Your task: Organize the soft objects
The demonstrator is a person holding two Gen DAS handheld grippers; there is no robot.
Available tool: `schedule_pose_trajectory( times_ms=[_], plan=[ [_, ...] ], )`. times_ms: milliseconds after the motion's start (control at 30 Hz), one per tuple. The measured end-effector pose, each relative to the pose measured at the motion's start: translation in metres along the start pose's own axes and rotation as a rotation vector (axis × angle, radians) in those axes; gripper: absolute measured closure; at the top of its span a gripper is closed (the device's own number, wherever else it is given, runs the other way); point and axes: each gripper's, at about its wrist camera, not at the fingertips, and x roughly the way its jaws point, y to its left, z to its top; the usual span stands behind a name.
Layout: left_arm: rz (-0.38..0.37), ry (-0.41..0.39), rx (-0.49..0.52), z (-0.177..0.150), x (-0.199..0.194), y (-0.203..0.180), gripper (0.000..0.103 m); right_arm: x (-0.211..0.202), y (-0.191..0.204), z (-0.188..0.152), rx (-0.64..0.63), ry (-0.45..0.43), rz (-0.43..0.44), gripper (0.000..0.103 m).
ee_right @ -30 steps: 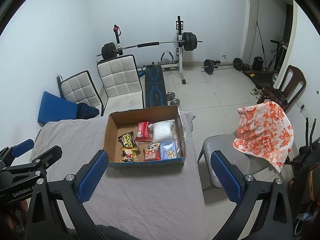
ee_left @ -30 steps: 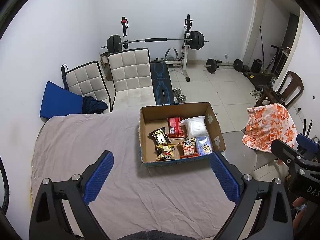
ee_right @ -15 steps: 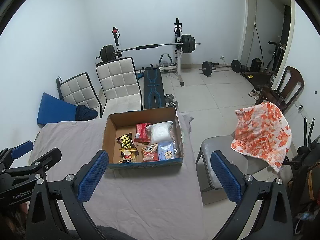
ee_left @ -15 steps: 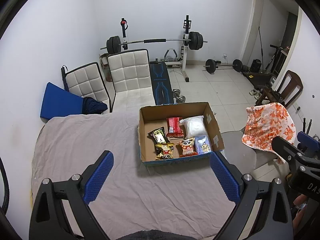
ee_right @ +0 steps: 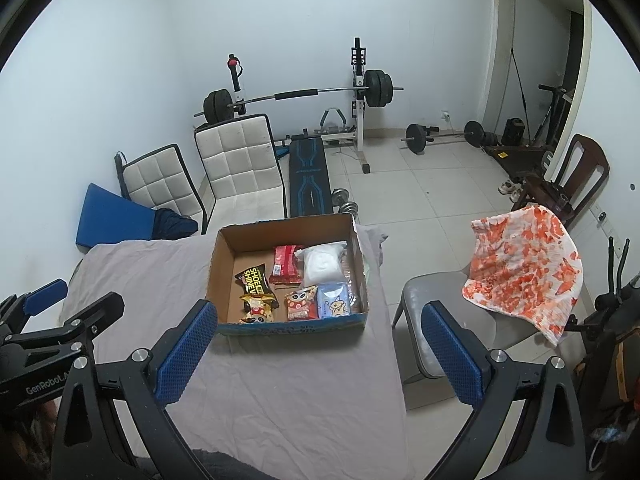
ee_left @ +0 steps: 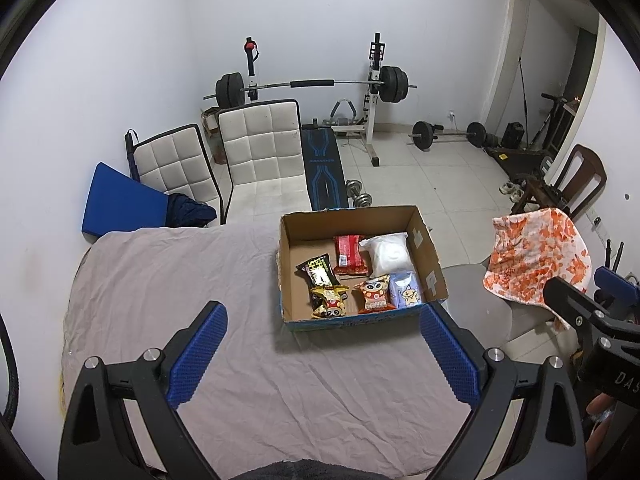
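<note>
Your left gripper (ee_left: 322, 354) is spread wide w/ nothing between its blue pads, hovering over the grey-sheeted desk (ee_left: 168, 280). Your right gripper (ee_right: 320, 350) is the same — wide apart, holding nothing, nearer the desk's right edge.

The cardboard box (ee_left: 424, 240) sits on the desk ahead of both grippers, at its far right side. Inside, all lying flat: a red packet (ee_left: 349, 254) and a white pouch (ee_left: 387, 255) at the back, a black-yellow packet (ee_left: 319, 270) to their left, then a panda snack bag (ee_left: 329, 300), an orange snack bag (ee_left: 375, 293) and a light-blue pack (ee_left: 406, 290) along the front wall.

An orange-white cloth (ee_right: 524, 268) hangs over a grey chair (ee_right: 432, 292) right of the desk — well apart from the box.
</note>
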Motion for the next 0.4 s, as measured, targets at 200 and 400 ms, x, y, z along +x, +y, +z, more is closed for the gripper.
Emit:
schedule_pose_trajectory(
  times_ms=[200,400],
  plan=[
    [-0.011,-0.006,-0.034,-0.001,-0.0007,0.0085,0.0,-0.0021,-0.0004,-0.0013,-0.002,0.001,0.0,0.0],
    [0.013,-0.014,-0.034,-0.0052,-0.0025,0.0101,0.0,-0.004,-0.0009,-0.0023,-0.003,0.001,0.002,0.0]
  ],
)
